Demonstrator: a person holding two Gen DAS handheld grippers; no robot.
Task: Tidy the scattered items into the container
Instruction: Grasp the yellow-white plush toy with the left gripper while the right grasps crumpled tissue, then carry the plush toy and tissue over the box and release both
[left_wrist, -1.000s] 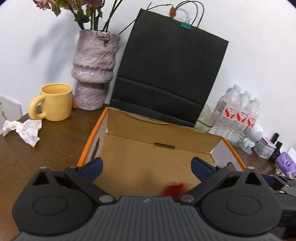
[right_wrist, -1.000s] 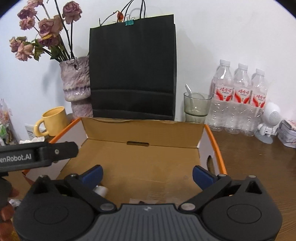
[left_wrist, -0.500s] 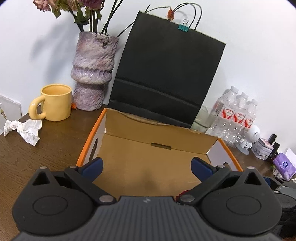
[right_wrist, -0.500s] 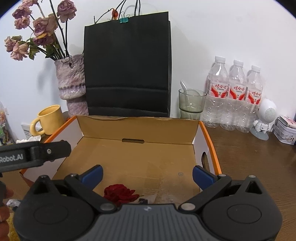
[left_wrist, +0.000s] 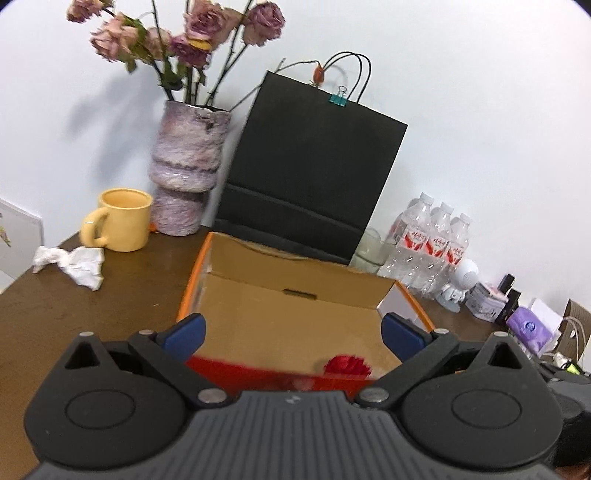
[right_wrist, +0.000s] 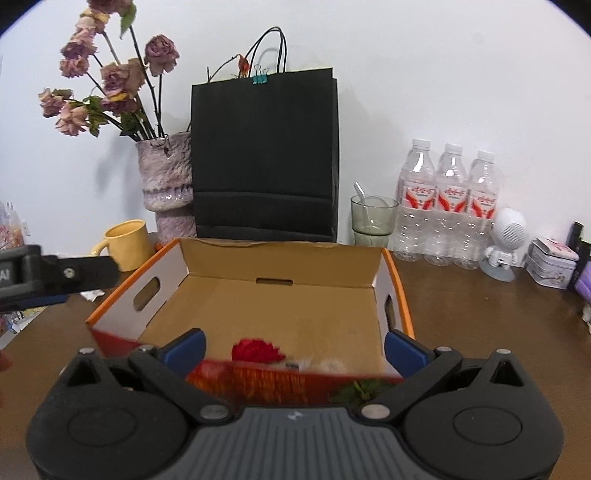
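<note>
An open cardboard box (left_wrist: 295, 280) (right_wrist: 280, 262) with orange rims and a red front wall stands on the brown table. A red rose (left_wrist: 347, 366) (right_wrist: 256, 350) lies inside near the front wall, beside small pale items (right_wrist: 325, 365). My left gripper (left_wrist: 291, 332) hovers open above the box's near edge, nothing between its blue pads. My right gripper (right_wrist: 295, 345) is open too, just before the front wall. Part of the left gripper's black body (right_wrist: 55, 275) shows at the left of the right wrist view. A crumpled white tissue (left_wrist: 74, 262) lies on the table left of the box.
Behind the box stand a black paper bag (right_wrist: 264, 155), a purple vase of dried roses (left_wrist: 186, 170), a yellow mug (left_wrist: 120, 219), a glass with a spoon (right_wrist: 373, 219) and three water bottles (right_wrist: 448, 206). A white robot figure (right_wrist: 504, 240) and a tin (right_wrist: 552, 266) sit at the right.
Both grippers have pulled back and risen from the box; its red front wall now shows. The red rose, dropped a second ago, lies still inside.
</note>
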